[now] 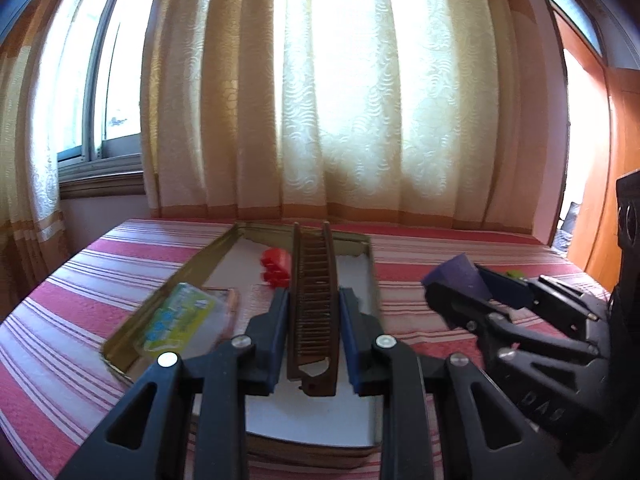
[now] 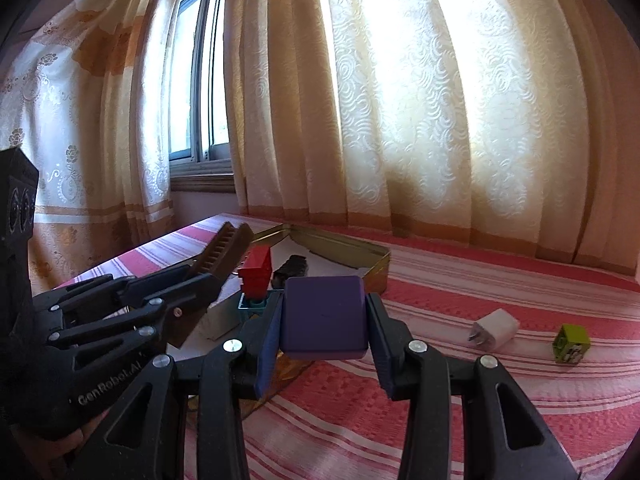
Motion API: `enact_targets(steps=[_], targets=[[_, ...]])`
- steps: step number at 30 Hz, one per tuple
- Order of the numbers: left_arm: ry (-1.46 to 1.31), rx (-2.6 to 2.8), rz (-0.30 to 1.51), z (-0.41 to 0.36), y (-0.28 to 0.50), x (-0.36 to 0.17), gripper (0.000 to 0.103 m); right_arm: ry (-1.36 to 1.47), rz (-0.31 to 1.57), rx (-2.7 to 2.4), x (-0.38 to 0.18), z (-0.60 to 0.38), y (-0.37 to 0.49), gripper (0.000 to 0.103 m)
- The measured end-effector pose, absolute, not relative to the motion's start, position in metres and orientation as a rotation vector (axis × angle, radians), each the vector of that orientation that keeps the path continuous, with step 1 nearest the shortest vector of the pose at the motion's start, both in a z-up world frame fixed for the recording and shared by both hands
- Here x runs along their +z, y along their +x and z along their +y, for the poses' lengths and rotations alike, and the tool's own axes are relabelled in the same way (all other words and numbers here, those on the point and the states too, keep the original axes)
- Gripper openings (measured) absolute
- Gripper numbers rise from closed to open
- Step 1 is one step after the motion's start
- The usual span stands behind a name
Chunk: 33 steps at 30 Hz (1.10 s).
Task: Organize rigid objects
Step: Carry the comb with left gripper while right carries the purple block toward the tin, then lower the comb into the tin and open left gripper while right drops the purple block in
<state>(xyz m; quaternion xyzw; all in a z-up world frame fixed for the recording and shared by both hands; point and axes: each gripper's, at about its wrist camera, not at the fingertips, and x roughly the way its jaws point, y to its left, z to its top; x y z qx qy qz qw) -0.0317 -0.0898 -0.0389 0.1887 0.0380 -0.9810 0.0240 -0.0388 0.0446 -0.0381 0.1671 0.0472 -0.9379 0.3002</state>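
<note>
My left gripper (image 1: 314, 300) is shut on a long brown comb (image 1: 312, 280), which points forward over a shallow gold tin tray (image 1: 224, 244). In the tray lie a red toy block (image 1: 276, 266) and a green-and-yellow packet (image 1: 180, 320). My right gripper (image 2: 326, 300) is shut on a purple block (image 2: 324, 316), held above the striped cloth just right of the tray's wall (image 2: 360, 256). The right wrist view shows the left gripper (image 2: 200, 276) with the comb (image 2: 224, 252) at the left. It also shows the red block (image 2: 256, 276) standing on a teal piece (image 2: 252, 304).
A white charger plug (image 2: 494, 328) and a small green cube (image 2: 571, 344) lie on the red striped cloth (image 2: 480, 400) to the right. A dark object (image 2: 292, 268) lies inside the tray. Curtains and a window close off the far side.
</note>
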Motion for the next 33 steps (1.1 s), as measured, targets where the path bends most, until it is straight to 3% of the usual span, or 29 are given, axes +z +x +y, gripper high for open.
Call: enact_targets(steps=[14,25,28,30,31,33], targets=[[0.841,-2.949,0.253,-0.157,-0.07,-0.038,0.024,0.634,0.188,-2.304,-0.034,-0.027,-0.077,0.043],[0.95,-2.889,0.231,-0.164,-0.096,-0.05,0.026,0.745,0.25,-2.248,-0.045,-0.06,-0.109,0.043],[0.952,-2.863,0.224,-0.167,-0.095,-0.051,0.045,0.762,0.237,-2.226,-0.044,-0.06,-0.115,0.043],[0.932,-2.855,0.24,-0.171,-0.092,-0.05,0.067,0.761,0.229,-2.222,-0.045,-0.055,-0.113,0.049],[0.927,-2.853,0.247,-0.172,-0.092,-0.048,0.072,0.761,0.211,-2.224,-0.045,-0.05,-0.112,0.056],[0.909,-2.851,0.26,-0.172,-0.088,-0.045,0.092,0.755,0.16,-2.235,-0.044,-0.037,-0.11,0.069]])
